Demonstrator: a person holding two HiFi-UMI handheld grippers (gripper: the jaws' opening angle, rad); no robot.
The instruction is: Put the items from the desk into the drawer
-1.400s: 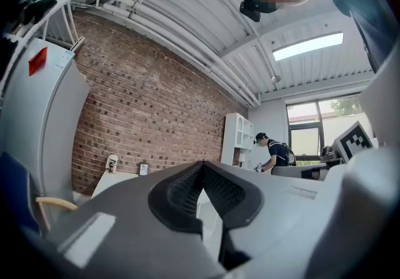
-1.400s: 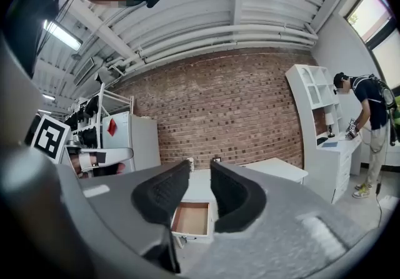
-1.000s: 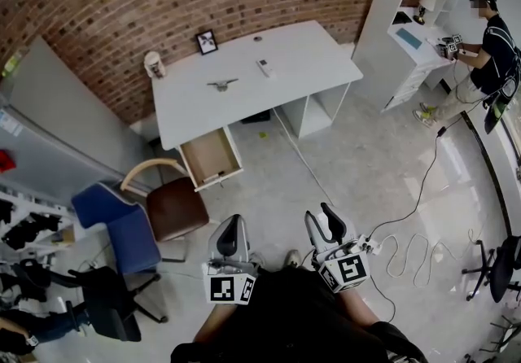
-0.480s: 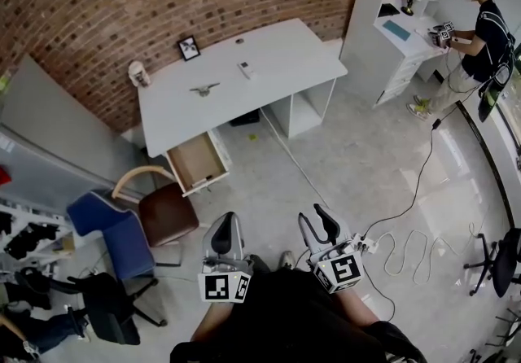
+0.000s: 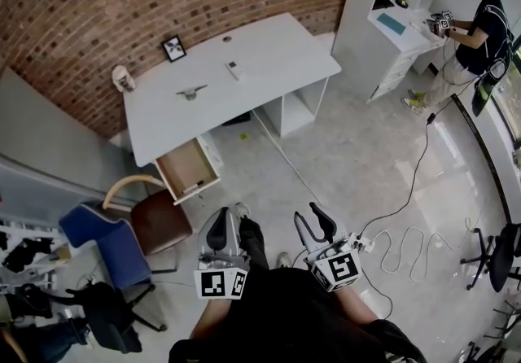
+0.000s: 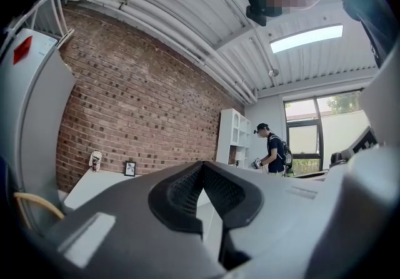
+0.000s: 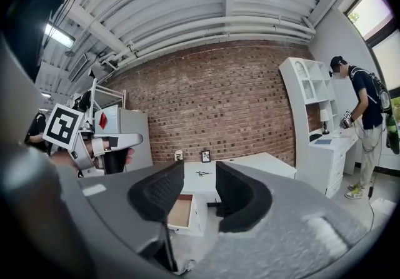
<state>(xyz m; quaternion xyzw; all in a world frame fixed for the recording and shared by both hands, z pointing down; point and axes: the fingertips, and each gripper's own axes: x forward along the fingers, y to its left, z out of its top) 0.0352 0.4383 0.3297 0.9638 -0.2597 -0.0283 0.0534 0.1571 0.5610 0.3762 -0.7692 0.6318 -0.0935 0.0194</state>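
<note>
Low centre: grey left gripper, fingers pressed together | grey right gripper, fingers spread, holding nothing | upper centre: small black-framed picture and white remote control on white tabletop | open wooden drawer at its lower left.

Across the last second the white tabletop and its open drawer have slid from the frame's upper middle toward the upper left. A dark-trousered leg has come into sight at lower centre, just right of the left hand-held gripper.
</note>
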